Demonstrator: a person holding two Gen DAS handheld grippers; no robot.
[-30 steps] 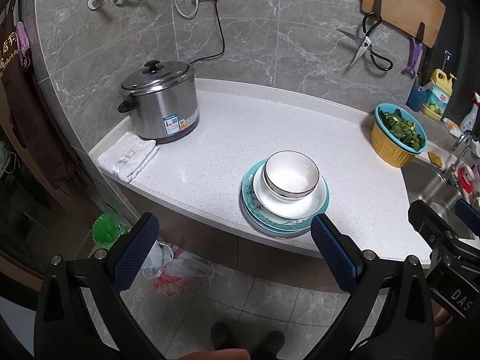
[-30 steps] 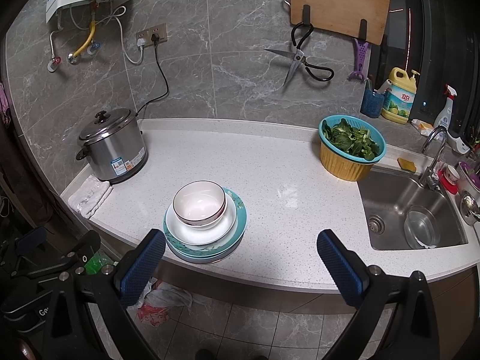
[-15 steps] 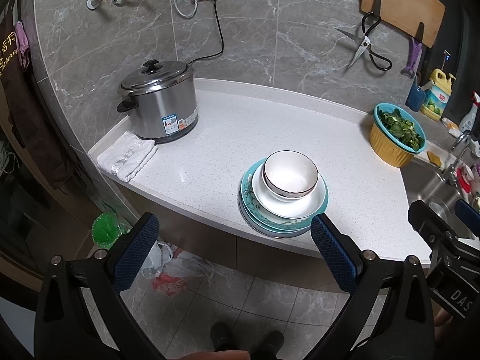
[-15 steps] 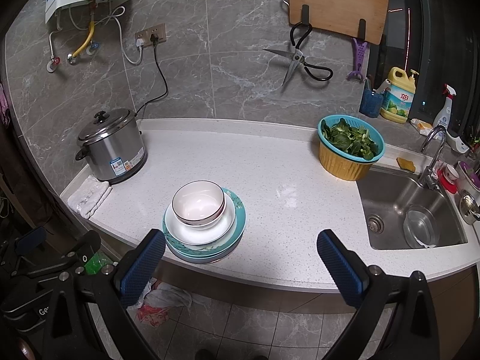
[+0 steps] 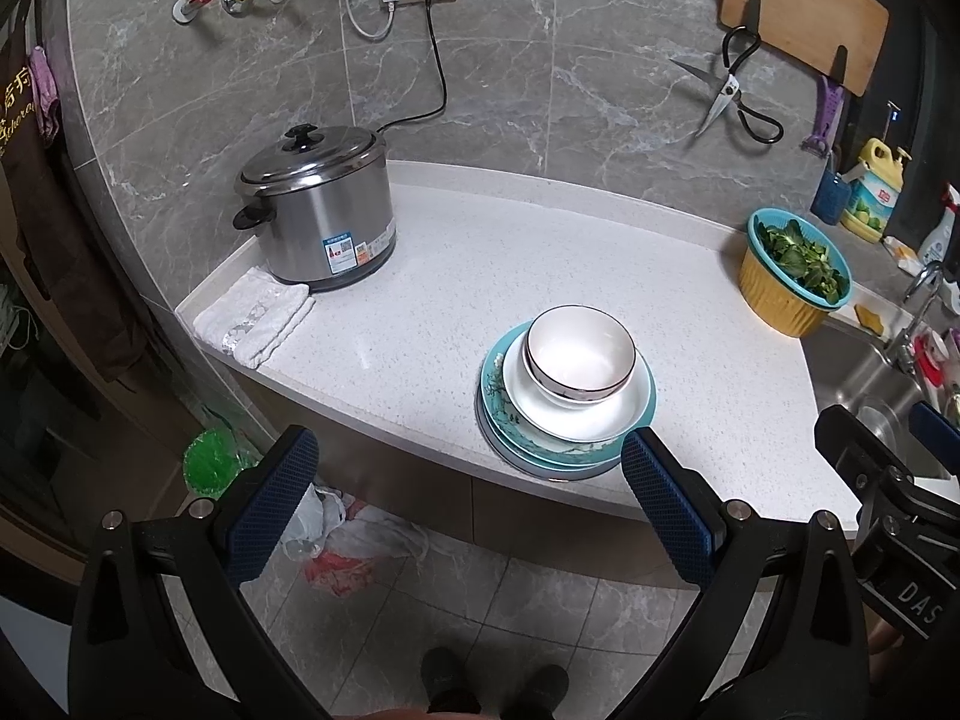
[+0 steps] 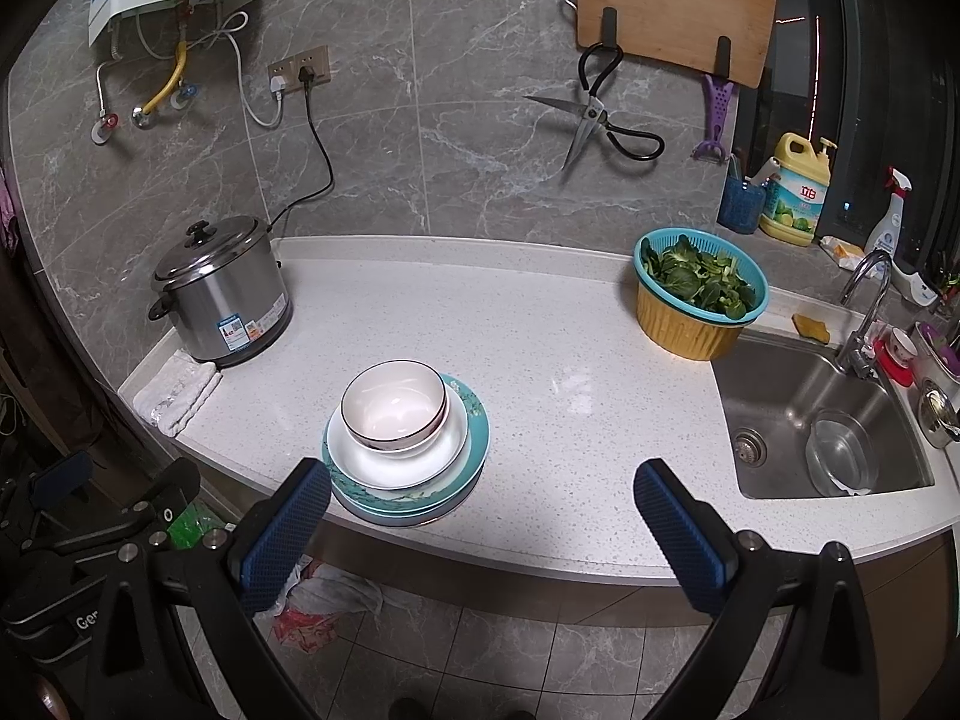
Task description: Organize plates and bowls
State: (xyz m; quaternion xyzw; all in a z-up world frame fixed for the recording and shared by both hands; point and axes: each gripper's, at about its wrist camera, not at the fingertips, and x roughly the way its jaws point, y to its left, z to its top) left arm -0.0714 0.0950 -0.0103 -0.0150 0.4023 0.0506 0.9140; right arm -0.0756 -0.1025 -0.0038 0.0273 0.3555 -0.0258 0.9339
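Both jaws spread wide, empty; bowl [image 6: 394, 413] on plates [image 6: 474, 438]; yellow bottle [image 6: 797, 192] label possibly "立白".

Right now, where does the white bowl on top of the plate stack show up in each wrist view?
Left wrist: the white bowl sits right of centre, atop the plates, beyond the right finger.
Right wrist: the white bowl sits left of centre, beyond the left finger.
Shared landmark: the steel rice cooker, left of the bowl in both.
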